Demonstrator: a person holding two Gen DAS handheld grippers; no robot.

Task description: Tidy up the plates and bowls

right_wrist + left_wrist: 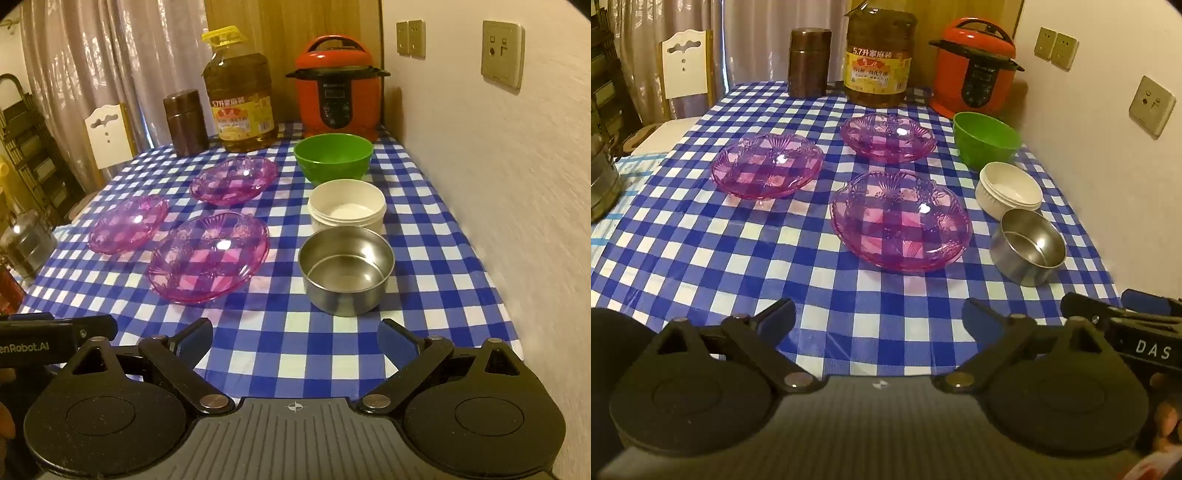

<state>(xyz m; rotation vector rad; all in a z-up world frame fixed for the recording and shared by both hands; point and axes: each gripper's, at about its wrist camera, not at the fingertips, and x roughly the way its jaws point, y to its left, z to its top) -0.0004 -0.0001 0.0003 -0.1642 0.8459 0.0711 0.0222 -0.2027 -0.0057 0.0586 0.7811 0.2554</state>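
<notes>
Three pink glass plates lie apart on the blue checked tablecloth: a near plate (pixel 900 220) (pixel 208 256), a left plate (pixel 767 166) (pixel 128 223) and a far plate (pixel 888 137) (pixel 233 179). Along the wall side stand a green bowl (pixel 986 137) (pixel 333 158), a white bowl (pixel 1009 190) (pixel 347 207) and a steel bowl (pixel 1027 245) (pixel 346 269), one behind the other. My left gripper (pixel 879 314) hangs open over the near table edge, short of the near plate. My right gripper (pixel 295 338) is open too, just short of the steel bowl. Nothing is between either pair of fingers.
At the table's far end stand a red pressure cooker (pixel 975 68) (pixel 339 88), a large oil bottle (pixel 877 59) (pixel 240 92) and a brown canister (pixel 809 62) (pixel 185 123). The wall (pixel 498 184) runs along the right. A white chair (pixel 686 64) and a metal pot (pixel 600 181) are at the left.
</notes>
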